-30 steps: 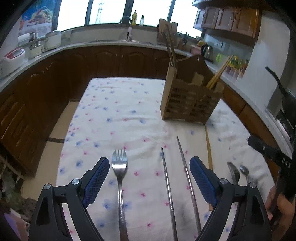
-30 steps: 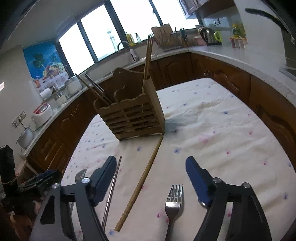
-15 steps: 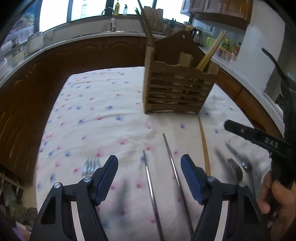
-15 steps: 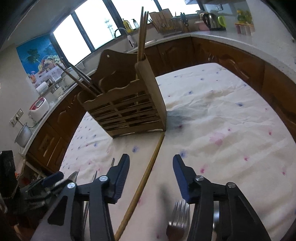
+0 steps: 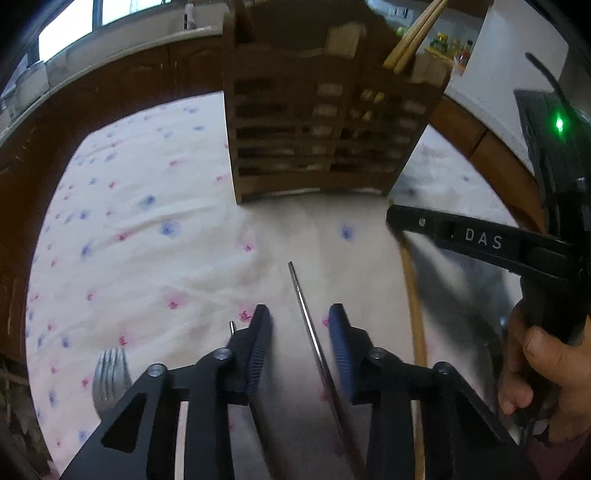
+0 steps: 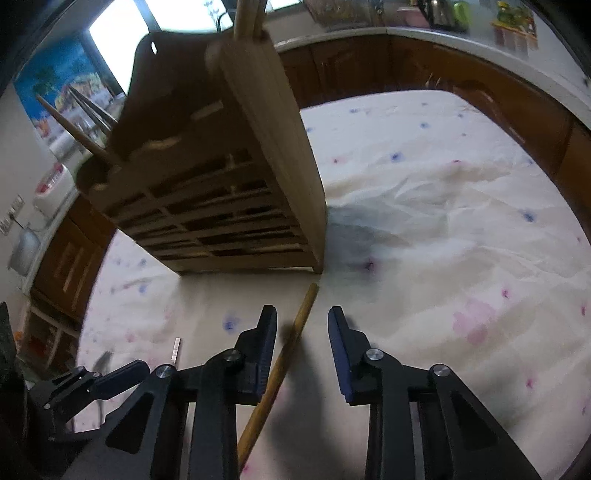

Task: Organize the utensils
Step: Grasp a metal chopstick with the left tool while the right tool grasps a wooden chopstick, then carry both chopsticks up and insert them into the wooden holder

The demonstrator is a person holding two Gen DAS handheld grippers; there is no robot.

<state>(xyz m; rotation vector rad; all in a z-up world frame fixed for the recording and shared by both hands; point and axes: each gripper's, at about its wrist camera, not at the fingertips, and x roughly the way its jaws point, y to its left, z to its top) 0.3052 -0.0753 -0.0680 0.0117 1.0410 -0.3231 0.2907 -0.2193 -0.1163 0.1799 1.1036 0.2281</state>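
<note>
Both tongs narrowed: left tongs [image 5: 299,317] around steel chopstick [image 5: 308,317], right tongs [image 6: 302,319] around wooden chopstick [image 6: 291,339].

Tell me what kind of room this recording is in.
Most likely a home kitchen: a curved countertop over dark wood cabinets, a kettle on it, and a wooden utensil holder on a cloth-covered table.

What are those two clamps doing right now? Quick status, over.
Left hand-held gripper open, straddling metal chopstick. Right hand-held gripper open, straddling wooden chopstick. Wooden holder just ahead, nothing blocking.
</note>
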